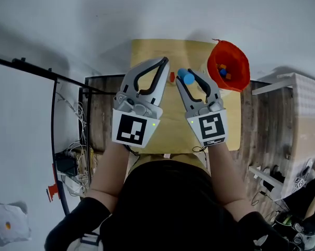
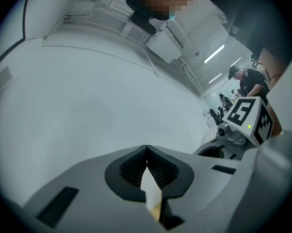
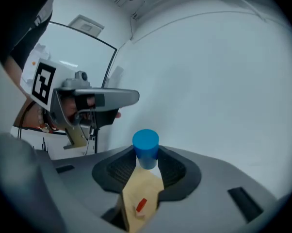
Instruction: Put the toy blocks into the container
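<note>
Right gripper [image 1: 191, 77] is up over the wooden table [image 1: 152, 51], jaws part-way apart and clamped on a blue cylinder block [image 3: 146, 148] right at the tips. Left gripper [image 2: 146, 152] is alongside, jaws pressed together, nothing in them. The orange container [image 1: 241, 69] sits at the table's far right corner (a few blocks [image 1: 223, 71] inside). A small red block [image 1: 172, 77] lies on the table, seen between the two grippers.

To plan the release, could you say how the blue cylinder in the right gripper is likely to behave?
The blue cylinder looks rigid: the right gripper pinches it without visible denting. Its round side would probably roll if laid down. Being small, it is likely light.
</note>
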`<state>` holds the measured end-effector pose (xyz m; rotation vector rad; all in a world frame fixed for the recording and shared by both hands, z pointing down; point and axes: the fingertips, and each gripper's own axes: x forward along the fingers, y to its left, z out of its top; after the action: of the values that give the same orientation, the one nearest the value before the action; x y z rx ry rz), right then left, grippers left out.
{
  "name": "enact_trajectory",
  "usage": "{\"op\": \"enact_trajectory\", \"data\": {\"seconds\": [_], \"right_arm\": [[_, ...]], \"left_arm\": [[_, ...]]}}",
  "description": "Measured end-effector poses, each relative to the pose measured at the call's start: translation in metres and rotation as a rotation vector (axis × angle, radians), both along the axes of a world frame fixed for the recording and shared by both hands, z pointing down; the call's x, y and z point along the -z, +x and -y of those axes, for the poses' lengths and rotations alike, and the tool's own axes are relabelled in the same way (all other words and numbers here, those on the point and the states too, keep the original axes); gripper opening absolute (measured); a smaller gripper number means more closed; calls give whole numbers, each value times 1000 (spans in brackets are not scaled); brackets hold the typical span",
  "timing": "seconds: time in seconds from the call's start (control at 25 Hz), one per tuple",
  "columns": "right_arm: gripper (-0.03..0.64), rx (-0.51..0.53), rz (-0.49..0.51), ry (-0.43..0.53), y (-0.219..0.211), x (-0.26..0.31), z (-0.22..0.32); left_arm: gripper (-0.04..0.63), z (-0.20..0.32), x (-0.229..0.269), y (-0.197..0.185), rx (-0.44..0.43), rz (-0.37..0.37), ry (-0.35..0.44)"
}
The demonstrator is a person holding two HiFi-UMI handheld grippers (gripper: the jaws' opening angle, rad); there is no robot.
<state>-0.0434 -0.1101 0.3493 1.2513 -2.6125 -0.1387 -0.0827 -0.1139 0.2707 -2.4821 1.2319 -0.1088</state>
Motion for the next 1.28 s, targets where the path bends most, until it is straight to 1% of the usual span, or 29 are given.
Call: {"op": "enact_trajectory", "data": {"seconds": [0.12, 0.28, 0.4, 0.56, 0.76, 0.88, 1.0, 1.16, 1.28], "right_arm": [[156, -5, 15, 49, 2, 24, -9], [156, -26, 21, 66, 9, 31, -16], [156, -66, 13, 75, 23, 34, -18], [156, -143, -2, 104, 55, 46, -22], [156, -270, -19, 124, 115, 56, -33], [156, -329, -29, 122, 147, 56, -39], [158, -363, -20, 114, 166, 55, -40], [157, -364, -27, 101, 179, 50, -31], [158, -360, -28, 74, 185, 39, -18]], "left_arm": [[11, -9, 6, 4, -9, 0, 10], [11, -14, 8, 12, -23, -4, 8], [11, -16, 10, 25, -58, 0, 20], [11, -20, 12, 54, -129, -3, 30], [11, -22, 13, 106, -246, -3, 35], [11, -22, 13, 135, -297, -1, 34], [11, -22, 10, 155, -324, -4, 21], [11, -17, 6, 171, -342, 10, 14], [11, -6, 1, 178, -335, 5, -6]]}}
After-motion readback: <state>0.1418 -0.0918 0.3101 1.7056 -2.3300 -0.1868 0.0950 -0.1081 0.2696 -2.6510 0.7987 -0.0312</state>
